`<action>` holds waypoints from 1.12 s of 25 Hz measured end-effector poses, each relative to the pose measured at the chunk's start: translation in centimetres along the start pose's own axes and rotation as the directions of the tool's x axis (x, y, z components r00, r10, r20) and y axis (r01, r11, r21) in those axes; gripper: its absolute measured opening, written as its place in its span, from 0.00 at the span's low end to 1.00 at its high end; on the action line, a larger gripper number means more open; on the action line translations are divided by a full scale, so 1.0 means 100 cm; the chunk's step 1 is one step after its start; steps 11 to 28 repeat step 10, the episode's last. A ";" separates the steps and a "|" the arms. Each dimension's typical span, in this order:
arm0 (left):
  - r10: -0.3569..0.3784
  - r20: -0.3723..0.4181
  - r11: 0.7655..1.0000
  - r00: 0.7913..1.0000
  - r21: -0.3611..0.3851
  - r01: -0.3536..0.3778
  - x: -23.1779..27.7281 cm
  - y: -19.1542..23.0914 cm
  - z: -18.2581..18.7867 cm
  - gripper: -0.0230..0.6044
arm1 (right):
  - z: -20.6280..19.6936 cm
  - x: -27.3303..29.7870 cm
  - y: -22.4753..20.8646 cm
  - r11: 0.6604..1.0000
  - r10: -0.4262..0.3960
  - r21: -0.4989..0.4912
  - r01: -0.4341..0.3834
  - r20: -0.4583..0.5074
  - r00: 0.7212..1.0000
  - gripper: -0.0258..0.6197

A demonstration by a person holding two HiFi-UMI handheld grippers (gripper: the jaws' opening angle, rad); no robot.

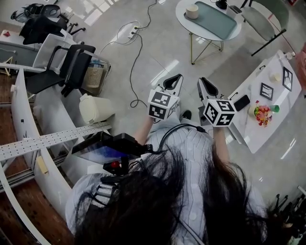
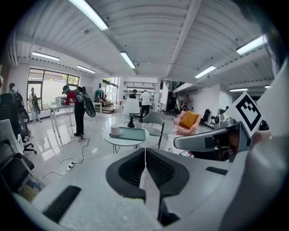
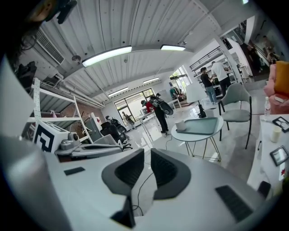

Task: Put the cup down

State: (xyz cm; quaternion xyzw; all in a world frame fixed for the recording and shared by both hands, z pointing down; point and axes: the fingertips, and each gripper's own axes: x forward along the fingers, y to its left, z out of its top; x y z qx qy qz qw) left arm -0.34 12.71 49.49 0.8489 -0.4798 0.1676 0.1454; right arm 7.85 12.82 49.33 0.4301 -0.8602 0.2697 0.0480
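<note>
A white cup (image 1: 192, 10) stands on a round white table (image 1: 189, 25) across the floor, beside a teal tray (image 1: 215, 19). The same cup (image 2: 114, 130) shows small in the left gripper view and again (image 3: 180, 125) in the right gripper view. My left gripper (image 1: 178, 76) is held at chest height, its tips (image 2: 145, 150) touching with nothing between them. My right gripper (image 1: 202, 79) is next to it, its jaws (image 3: 146, 151) a narrow gap apart and empty. Both point toward the round table, far short of it.
A long white table (image 1: 248, 136) at the right carries a phone (image 1: 242, 102), picture frames and a colourful packet (image 1: 262, 115). Office chairs (image 1: 71, 62) and a white bin (image 1: 95, 109) are at the left. A cable and power strip (image 1: 130, 32) lie on the floor. People stand far off.
</note>
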 end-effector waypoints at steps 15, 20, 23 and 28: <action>-0.029 0.001 0.999 1.000 0.016 0.029 0.019 -0.003 0.009 0.07 | 0.011 0.003 -0.016 1.000 -0.021 0.005 0.021 0.010 1.000 0.13; -0.029 0.001 0.999 1.000 0.016 0.029 0.019 -0.003 0.009 0.07 | 0.011 0.003 -0.016 1.000 -0.021 0.005 0.021 0.010 1.000 0.13; -0.029 0.001 0.999 1.000 0.016 0.029 0.019 -0.003 0.009 0.07 | 0.011 0.003 -0.016 1.000 -0.021 0.005 0.021 0.010 1.000 0.13; -0.029 0.001 0.999 1.000 0.016 0.029 0.019 -0.003 0.009 0.07 | 0.011 0.003 -0.016 1.000 -0.021 0.005 0.021 0.010 1.000 0.13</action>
